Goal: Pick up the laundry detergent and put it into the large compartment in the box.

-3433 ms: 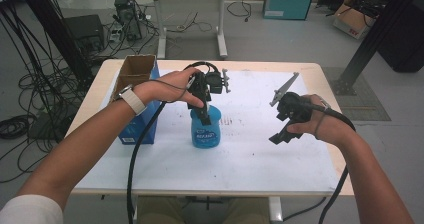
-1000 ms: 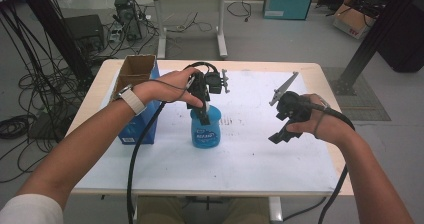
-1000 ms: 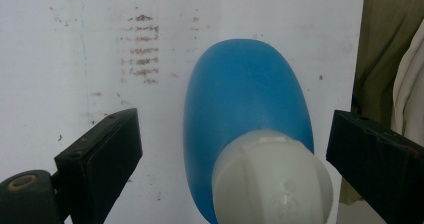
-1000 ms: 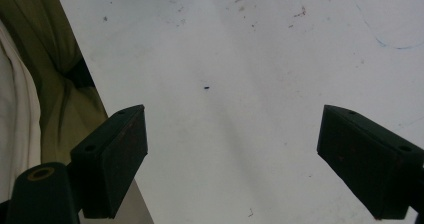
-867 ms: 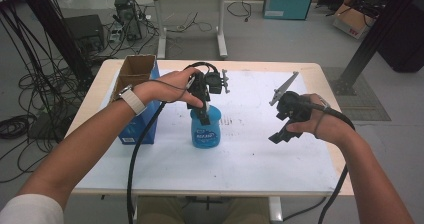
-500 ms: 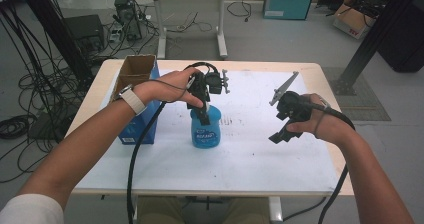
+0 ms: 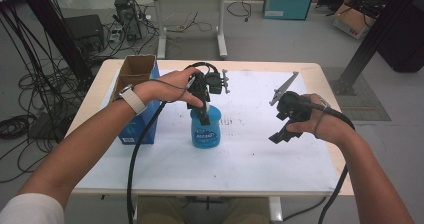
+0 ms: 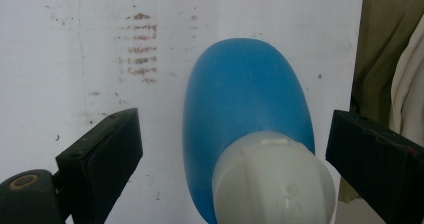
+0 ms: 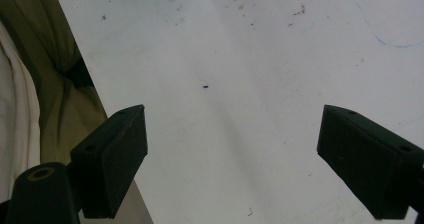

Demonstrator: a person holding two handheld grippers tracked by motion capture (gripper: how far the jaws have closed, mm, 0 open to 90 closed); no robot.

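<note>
A blue plastic bottle (image 7: 205,131) with a white cap (image 8: 272,179) stands upright near the middle of the white table (image 7: 250,159). My left gripper (image 7: 203,117) hangs straight over it, pointing down. In the left gripper view the left gripper (image 8: 232,136) is open, one jaw on each side of the blue bottle (image 8: 245,99) and neither touching it. My right gripper (image 7: 281,128) is held above the table's right half, apart from the bottle. In the right gripper view the right gripper (image 9: 232,129) is open over bare table with nothing between its jaws.
A blue carton topped by an open cardboard box (image 7: 136,84) stands at the table's left side, beside my left forearm. Brown smudges (image 8: 140,49) mark the tabletop near the bottle. The table's near edge and the person's lap (image 9: 45,79) lie close to the right gripper.
</note>
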